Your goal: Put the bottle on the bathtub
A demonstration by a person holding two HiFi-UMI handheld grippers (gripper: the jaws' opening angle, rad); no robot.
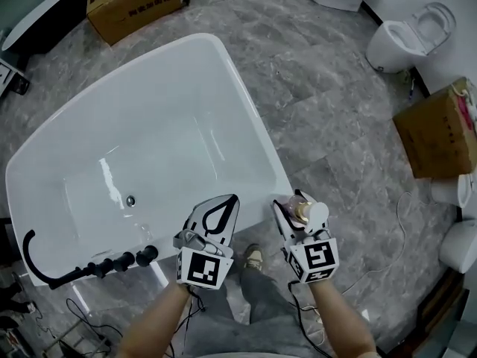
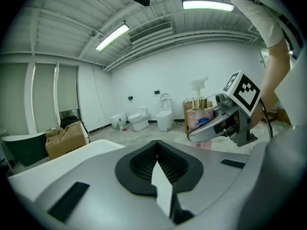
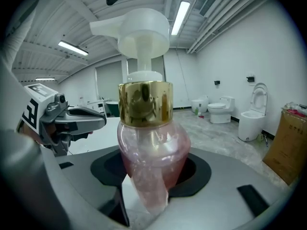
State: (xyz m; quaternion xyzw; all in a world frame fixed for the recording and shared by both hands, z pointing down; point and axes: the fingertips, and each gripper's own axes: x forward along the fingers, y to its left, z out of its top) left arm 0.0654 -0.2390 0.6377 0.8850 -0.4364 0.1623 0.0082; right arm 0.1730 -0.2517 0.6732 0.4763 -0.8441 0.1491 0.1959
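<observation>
A pink pump bottle point(image 3: 149, 162) with a gold collar and white pump head stands between the jaws of my right gripper point(image 1: 296, 216), which is shut on it. In the head view the bottle point(image 1: 305, 213) hangs just off the near right corner of the white bathtub point(image 1: 223, 73), above the floor. My left gripper point(image 1: 218, 216) hovers over the tub's near rim, shut with nothing in it. The left gripper view shows the closed jaws meeting and, to the right, the bottle point(image 2: 200, 116) in the other gripper.
A black faucet set point(image 1: 82, 267) sits on the tub's near left corner, with a drain point(image 1: 130, 200) in the basin. Cardboard boxes point(image 1: 134, 2) point(image 1: 440, 129) and toilets point(image 1: 406, 39) stand on the grey marble floor. Cables point(image 1: 395, 222) trail at right.
</observation>
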